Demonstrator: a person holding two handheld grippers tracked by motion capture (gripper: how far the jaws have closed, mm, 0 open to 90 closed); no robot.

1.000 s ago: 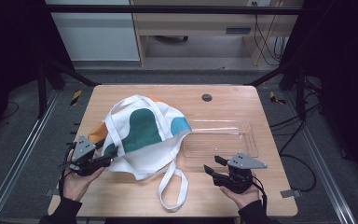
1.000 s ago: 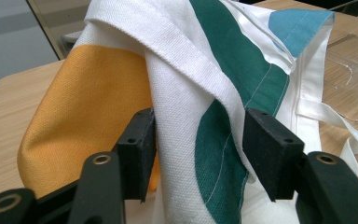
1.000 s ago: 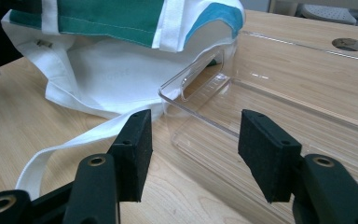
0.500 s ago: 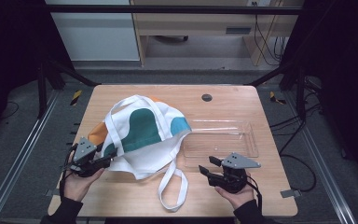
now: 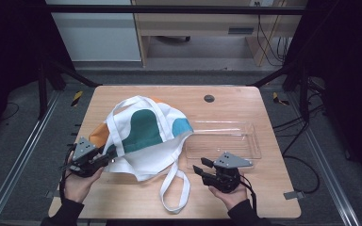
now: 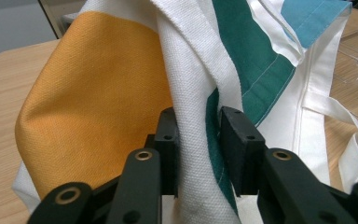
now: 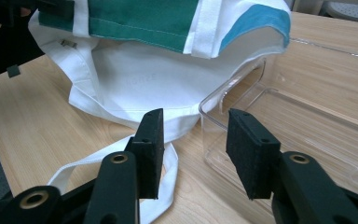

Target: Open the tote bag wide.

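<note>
A white tote bag (image 5: pixel 146 132) with green, orange and blue patches lies left of the table's centre. At the bag's near left edge, my left gripper (image 5: pixel 112 153) is shut on it. In the left gripper view a white fold of the tote bag (image 6: pixel 191 93) fills the gap in the left gripper (image 6: pixel 198 121). My right gripper (image 5: pixel 198 168) stands open near the front edge and points left. Nothing is between the jaws of the right gripper (image 7: pixel 193 126). Just ahead of it are the tote bag (image 7: pixel 158 70) and its loose handle (image 7: pixel 121 158).
A clear plastic tray (image 5: pixel 245 141) sits right of the bag, whose edge drapes over the tray's left corner (image 7: pixel 233 88). The bag's handle loop (image 5: pixel 174 188) trails toward the front edge. A dark round grommet (image 5: pixel 209 98) is set in the wooden table (image 5: pixel 273 188) at the back.
My right gripper has shifted a little to the left, toward the bag's handle. The left gripper has kept its hold and hardly moved.
</note>
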